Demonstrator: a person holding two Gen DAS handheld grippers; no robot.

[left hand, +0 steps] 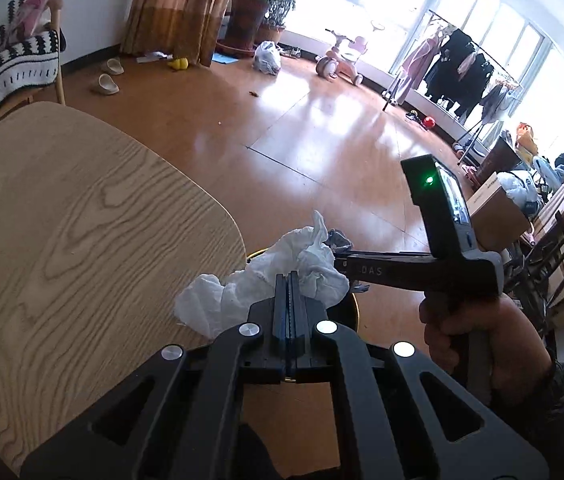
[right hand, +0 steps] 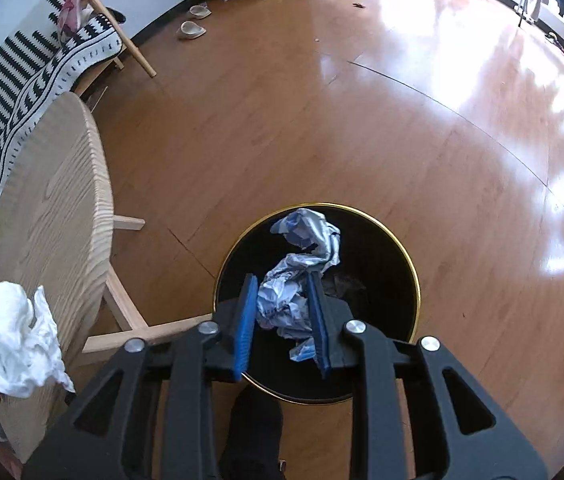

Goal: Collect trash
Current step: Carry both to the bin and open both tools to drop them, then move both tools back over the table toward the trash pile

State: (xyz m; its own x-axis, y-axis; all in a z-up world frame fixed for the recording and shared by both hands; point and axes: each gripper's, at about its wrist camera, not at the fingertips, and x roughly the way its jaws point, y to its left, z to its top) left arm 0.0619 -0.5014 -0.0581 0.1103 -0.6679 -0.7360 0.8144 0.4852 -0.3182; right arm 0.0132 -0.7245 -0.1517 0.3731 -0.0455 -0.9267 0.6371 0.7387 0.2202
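Right wrist view looks down on the right tool (right hand: 282,316), its blue fingers (right hand: 247,320) set apart around a crumpled blue-and-white paper wrapper (right hand: 294,280) directly above the round black waste bin with a gold rim (right hand: 416,280) on the wooden floor; whether the pads actually press the wrapper I cannot tell. Beside it, at the edge of the pale wood-grain worktop (left hand: 62,220), the left tool (left hand: 291,280) is pressed together on a bunch of crumpled white tissue (left hand: 242,292). Both pieces look feather-light, soft and crushable, so I'd judge a pinch on any thick fold will do, though thin edges may tear or slip free.
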